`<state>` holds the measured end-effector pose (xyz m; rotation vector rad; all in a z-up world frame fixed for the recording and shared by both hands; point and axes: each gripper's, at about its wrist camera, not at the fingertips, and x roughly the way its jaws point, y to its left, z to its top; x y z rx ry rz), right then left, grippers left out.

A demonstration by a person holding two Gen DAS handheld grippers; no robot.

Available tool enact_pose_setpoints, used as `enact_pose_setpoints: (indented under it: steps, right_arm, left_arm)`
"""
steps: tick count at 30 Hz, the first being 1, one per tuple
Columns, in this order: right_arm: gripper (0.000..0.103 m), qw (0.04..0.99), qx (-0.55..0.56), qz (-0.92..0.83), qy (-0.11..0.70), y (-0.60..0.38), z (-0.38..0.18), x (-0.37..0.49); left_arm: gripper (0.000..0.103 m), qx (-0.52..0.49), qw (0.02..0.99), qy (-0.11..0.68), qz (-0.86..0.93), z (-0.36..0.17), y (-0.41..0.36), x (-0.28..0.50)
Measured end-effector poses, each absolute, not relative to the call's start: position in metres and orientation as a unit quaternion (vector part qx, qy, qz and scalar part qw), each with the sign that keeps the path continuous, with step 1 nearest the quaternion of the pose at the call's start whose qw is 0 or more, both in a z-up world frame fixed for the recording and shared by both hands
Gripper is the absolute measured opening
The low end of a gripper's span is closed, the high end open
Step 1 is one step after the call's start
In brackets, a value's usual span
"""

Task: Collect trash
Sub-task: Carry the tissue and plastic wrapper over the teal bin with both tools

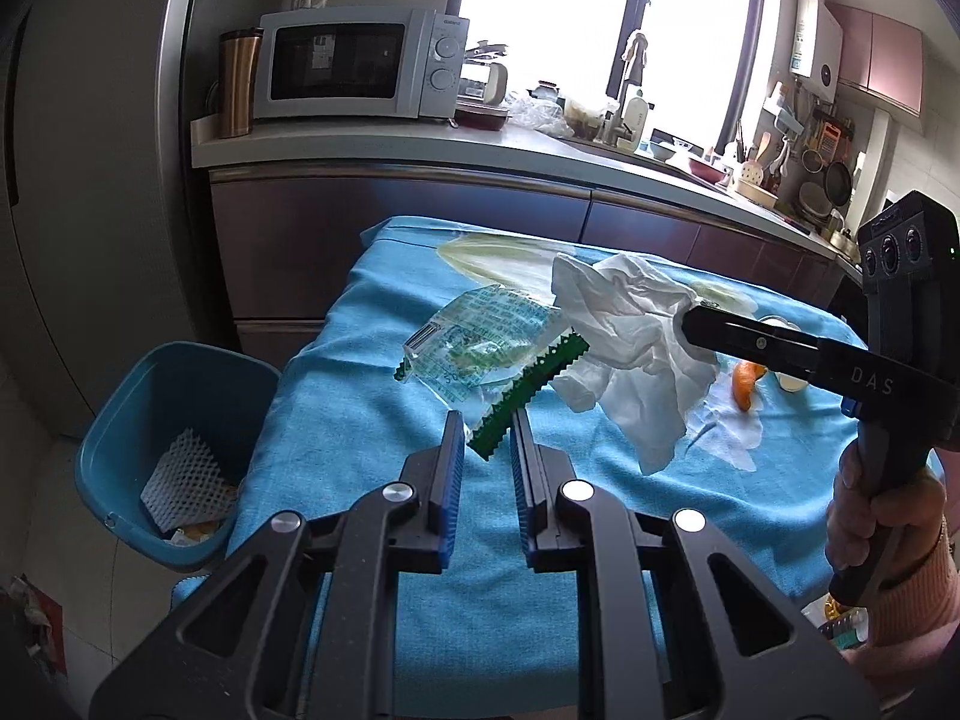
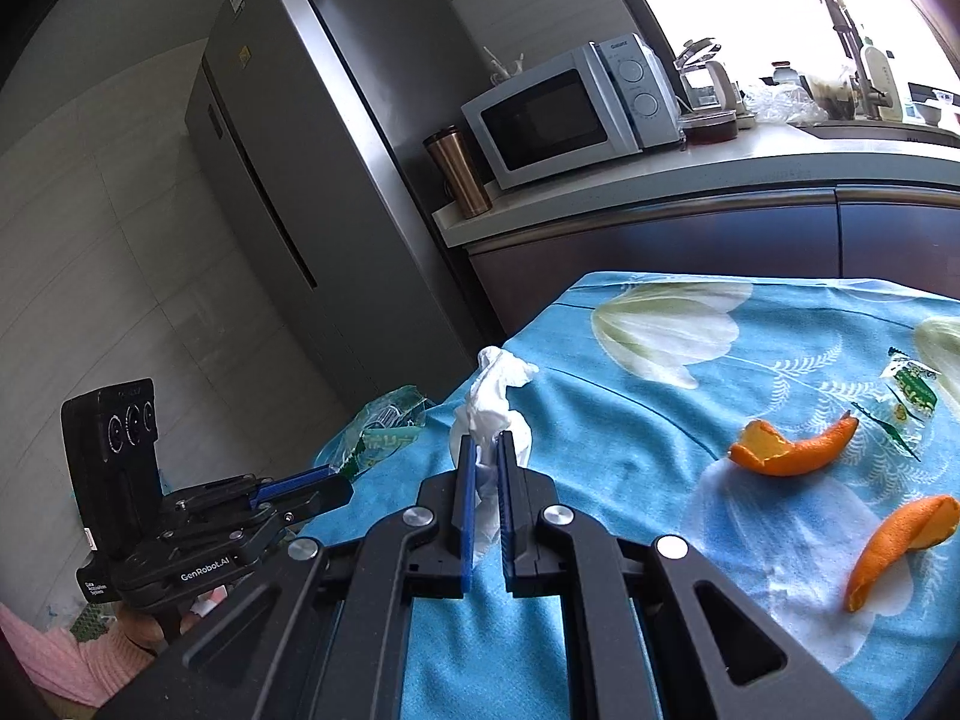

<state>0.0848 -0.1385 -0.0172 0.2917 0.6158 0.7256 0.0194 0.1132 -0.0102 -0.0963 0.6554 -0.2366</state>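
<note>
Two grippers loaded, both over the table (image 1: pixel 372 648). Left gripper (image 1: pixel 487 420) nearly closed on the green serrated edge of a clear wrapper (image 1: pixel 480 354), held above the cloth. Right gripper (image 2: pixel 487 450) clamped almost fully shut on a crumpled white tissue (image 2: pixel 495 396), which sticks up past the tips; seen from the left wrist, tissue (image 1: pixel 624 336) hangs just right of the wrapper, close to touching. Bin (image 1: pixel 120 420) on the floor at the table's left side, open-topped, holding white foam netting (image 1: pixel 180 480) and a few scraps low down, so judged partly filled: some collecting done. Neither held item yet over the bin. Left on the cloth: two orange peels (image 2: pixel 792 450) (image 2: pixel 900 546) at the right, a small green-printed wrapper (image 2: pixel 912 390) at the far right, and a pale round item behind the right gripper, too hidden to name. Judged roughly mid-task: two pieces in hand, at least three to fetch. Table's left edge drops straight to the bin, no obstacle between. Fridge (image 2: pixel 336 180) stands beyond the bin, counter (image 1: pixel 540 156) runs along the far side; open floor around the bin gives fair room. Tight spot: the two grippers side by side, with risk of tissue snagging the wrapper when moved left together.
</note>
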Motion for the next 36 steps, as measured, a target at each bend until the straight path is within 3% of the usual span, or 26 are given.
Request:
enact_pose_setpoints:
  steps: [36]
  right_arm:
    - [0.006,0.835,0.111,0.434,0.320,-0.037,-0.017,0.109]
  left_arm:
    - [0.016,-0.068,0.947,0.312,-0.027,-0.009,0.189,0.010]
